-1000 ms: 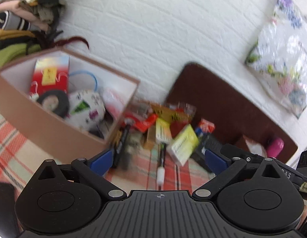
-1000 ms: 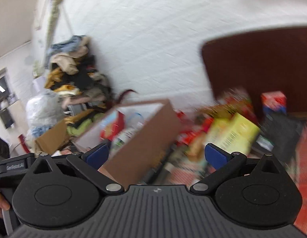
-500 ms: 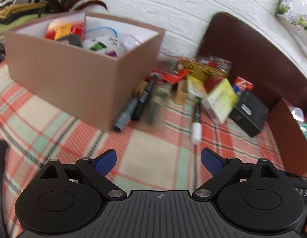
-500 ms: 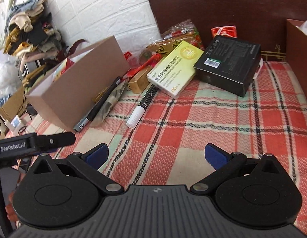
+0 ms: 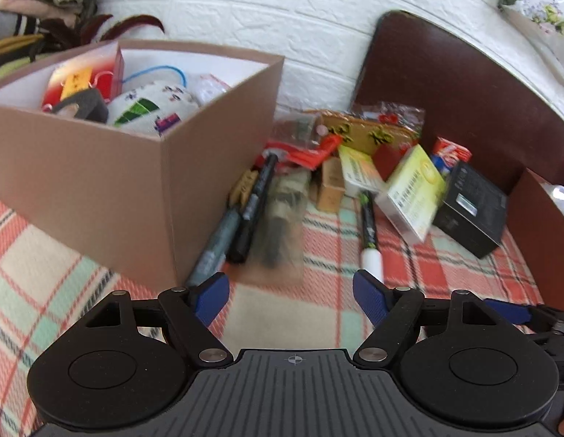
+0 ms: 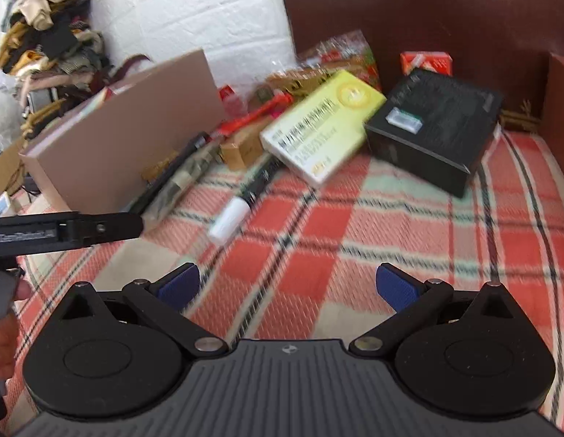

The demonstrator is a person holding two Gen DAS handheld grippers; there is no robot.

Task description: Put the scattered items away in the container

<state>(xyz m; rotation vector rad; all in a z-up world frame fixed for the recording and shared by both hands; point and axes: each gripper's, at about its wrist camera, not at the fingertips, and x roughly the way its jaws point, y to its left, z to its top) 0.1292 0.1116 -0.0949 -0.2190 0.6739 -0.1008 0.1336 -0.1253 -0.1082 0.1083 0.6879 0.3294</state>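
Observation:
A brown cardboard box (image 5: 216,167) stands on the plaid cloth at the left, with several items inside; it also shows in the right wrist view (image 6: 118,138). Right of it lie scattered items: dark markers (image 5: 245,215), a white-capped marker (image 5: 369,233) (image 6: 242,200), a yellow-green carton (image 5: 413,193) (image 6: 322,123) and a black box (image 5: 471,207) (image 6: 435,123). My left gripper (image 5: 291,300) is open and empty, low over the cloth just before the markers. My right gripper (image 6: 287,287) is open and empty, short of the white-capped marker.
A dark brown headboard (image 5: 464,83) and a white brick wall (image 5: 282,11) close the back. A second brown box edge (image 5: 537,225) stands at the right. Clothes (image 6: 45,43) are piled beyond the box at the left. The left gripper's body (image 6: 63,233) shows in the right wrist view.
Both grippers have swung down from facing the wall and moved closer to the scattered items. The left jaws have narrowed a little. Both stay open and empty.

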